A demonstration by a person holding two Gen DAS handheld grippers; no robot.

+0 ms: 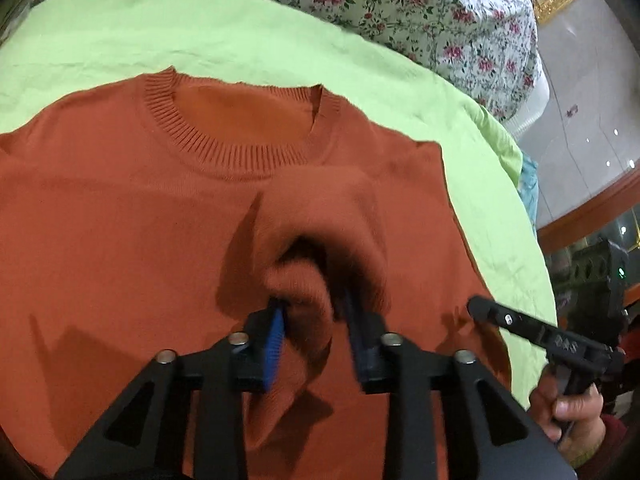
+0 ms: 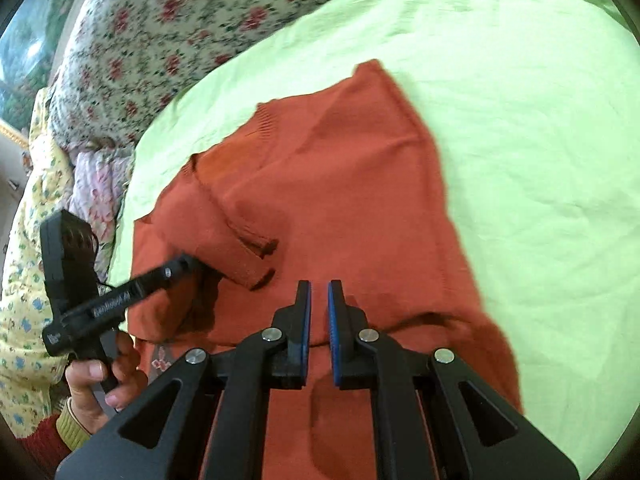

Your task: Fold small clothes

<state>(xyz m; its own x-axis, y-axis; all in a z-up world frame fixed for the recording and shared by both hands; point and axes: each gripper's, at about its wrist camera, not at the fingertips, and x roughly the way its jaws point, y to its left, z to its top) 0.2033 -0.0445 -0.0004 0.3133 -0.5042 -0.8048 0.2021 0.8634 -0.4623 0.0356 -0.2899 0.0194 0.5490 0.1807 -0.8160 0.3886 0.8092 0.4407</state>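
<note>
Here, an orange sweater (image 1: 120,220) lies flat, collar (image 1: 240,148) away from the person, on a green sheet (image 1: 200,28) with a floral quilt (image 1: 420,8) behind. At left, the left gripper (image 1: 316,312) hangs low over the chest, jaws parted, a sleeve cuff (image 1: 300,292) bunched between its fingers; the view is blurred, and the pads do not look pressed on the knit (released, by that reading). The sleeve (image 2: 224,224) is laid inward across the body, its long axis running from the shoulder toward the middle. At right, the right gripper (image 2: 319,304) points down over the lower body, jaws drawn close with only a thin gap and nothing between them. The right half of the sweater lies spread straight ahead of that gripper, so the right hand (image 1: 576,412) looks better placed for the opposite fold.
</note>
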